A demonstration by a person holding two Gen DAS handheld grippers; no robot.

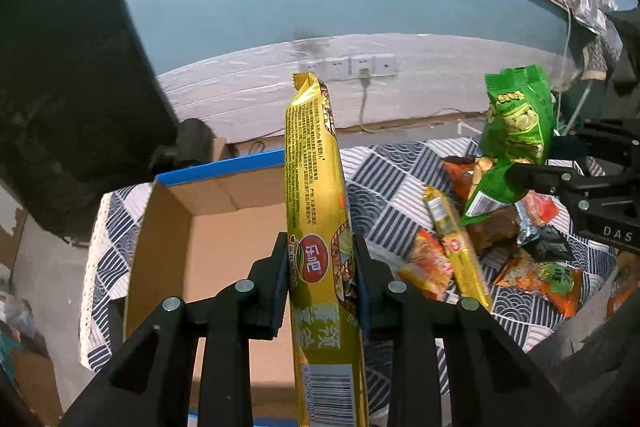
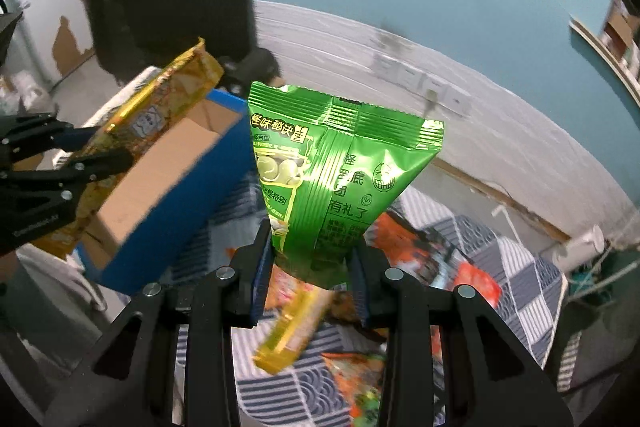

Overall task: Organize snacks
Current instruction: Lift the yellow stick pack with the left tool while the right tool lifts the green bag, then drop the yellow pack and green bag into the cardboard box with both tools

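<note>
The long yellow snack pack [image 1: 316, 211] stands nearly upright between the fingers [image 1: 280, 275] of the left gripper [image 1: 320, 279], which are pinched tight on its lower third; its long axis runs up and away from the camera, barcode end hanging below the grip. The green pouch [image 2: 336, 179] is clamped the same way in the right gripper [image 2: 310, 267], fingers closed on its narrow bottom seam, the wide crimped top fanning out above. Both packs are in the air, clear of everything below.

The relation that matters is pack to cardboard box [image 1: 224, 227]. In the left wrist view the box's open floor lies directly under and just left of the yellow pack, so the left hand is plainly the nearer one; I judge a short lowering would put the pack inside, best laid along the box's length. In the right wrist view the box sits off to the left, with its blue outer wall [image 2: 192, 211] between the pouch and the opening, so that hand would have to clear the rim.

The box looks empty, so room is ample. The remaining pile of snacks [image 1: 480, 251] lies on the patterned cloth [image 1: 384, 179] over the tabletop, right of the box, near the cloth's far edge
</note>
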